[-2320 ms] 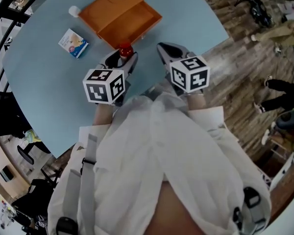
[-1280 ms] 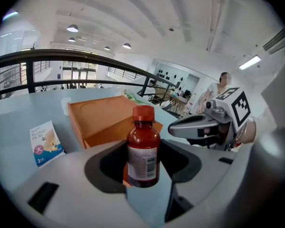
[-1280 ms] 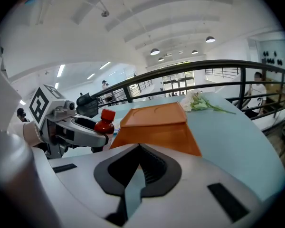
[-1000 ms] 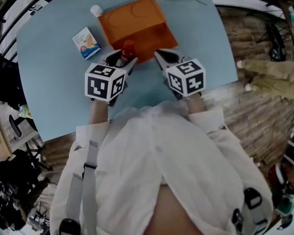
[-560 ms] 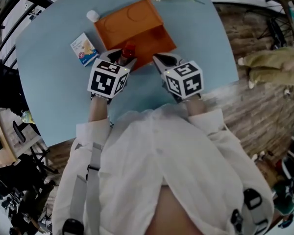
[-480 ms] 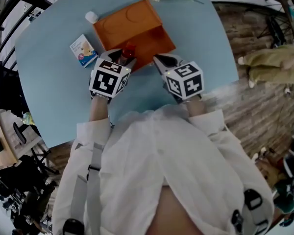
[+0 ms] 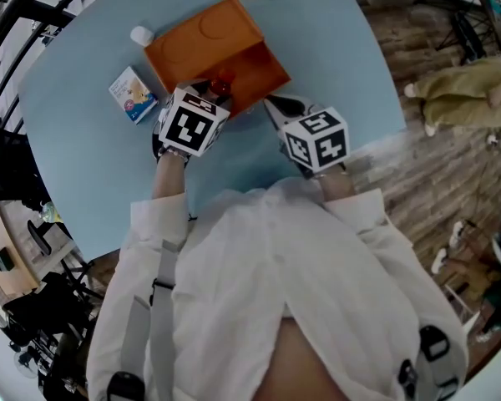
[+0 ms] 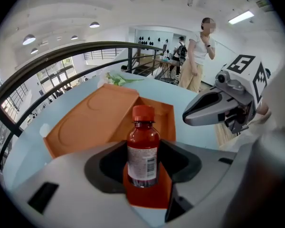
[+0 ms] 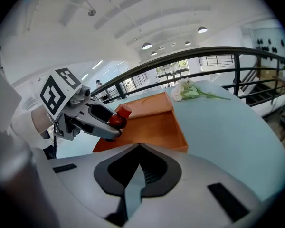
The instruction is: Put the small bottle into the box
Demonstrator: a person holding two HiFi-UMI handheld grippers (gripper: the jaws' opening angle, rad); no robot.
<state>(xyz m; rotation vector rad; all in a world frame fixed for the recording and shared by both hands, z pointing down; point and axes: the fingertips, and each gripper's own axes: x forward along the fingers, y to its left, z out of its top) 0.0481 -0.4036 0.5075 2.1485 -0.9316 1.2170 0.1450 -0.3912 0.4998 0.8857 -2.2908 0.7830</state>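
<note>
Bottle transfer under way: the left gripper [image 8: 143, 175] pinches the small bottle [image 8: 143, 148] by its labelled body, upright with the red cap on top, over the near edge of the box [image 7: 260, 62], evidently positioned for lowering into the open tray. Box lid lies folded back on the table [image 7: 83, 149]; the tray shows nothing inside. Right gripper [image 9: 134, 175], jaws pressed together on nothing, hovers just beside the box, apparently idle.
</note>
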